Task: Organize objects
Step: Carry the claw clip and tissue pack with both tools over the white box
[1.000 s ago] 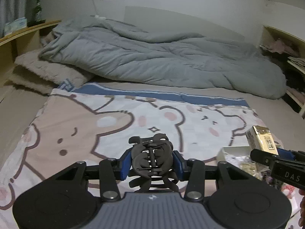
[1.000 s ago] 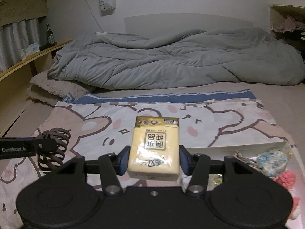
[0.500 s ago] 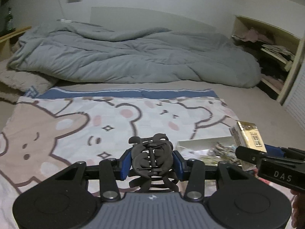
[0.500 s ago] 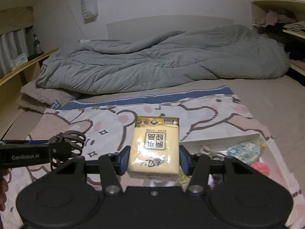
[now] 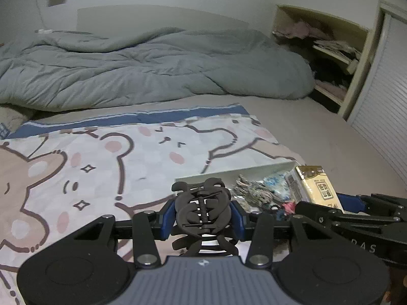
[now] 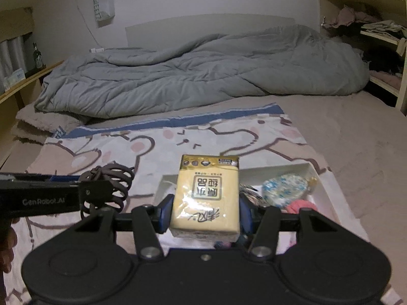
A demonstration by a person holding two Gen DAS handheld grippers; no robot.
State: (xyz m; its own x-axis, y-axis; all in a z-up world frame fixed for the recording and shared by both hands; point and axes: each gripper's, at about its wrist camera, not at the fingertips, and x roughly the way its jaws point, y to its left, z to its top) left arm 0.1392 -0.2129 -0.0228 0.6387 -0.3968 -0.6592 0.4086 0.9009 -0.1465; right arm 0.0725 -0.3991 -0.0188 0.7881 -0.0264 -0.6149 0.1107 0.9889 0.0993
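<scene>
A dark claw hair clip point(image 5: 202, 211) is clamped between the blue pads of my left gripper point(image 5: 202, 217), above the near left corner of a white tray point(image 5: 229, 174). From the right wrist view the same clip point(image 6: 109, 185) hangs left of the tray point(image 6: 311, 170). My right gripper point(image 6: 205, 213) is shut on a yellow pack of tissues point(image 6: 207, 195), held over the tray's left half. That pack point(image 5: 316, 189) shows at the right in the left wrist view, with the right gripper's fingers point(image 5: 356, 216) below it.
The tray holds a blue-patterned pouch point(image 6: 285, 189), a pink fuzzy item point(image 6: 301, 207) and tangled cords point(image 5: 250, 189). It lies on a bear-print cloth point(image 5: 101, 167) on the bed. A grey duvet point(image 5: 152, 71) is heaped behind. Shelves point(image 5: 330, 50) stand at the right.
Both grippers have swung to the right across the bear-print cloth, carrying the clip and the tissue pack. The white tray has come nearer and now lies under both.
</scene>
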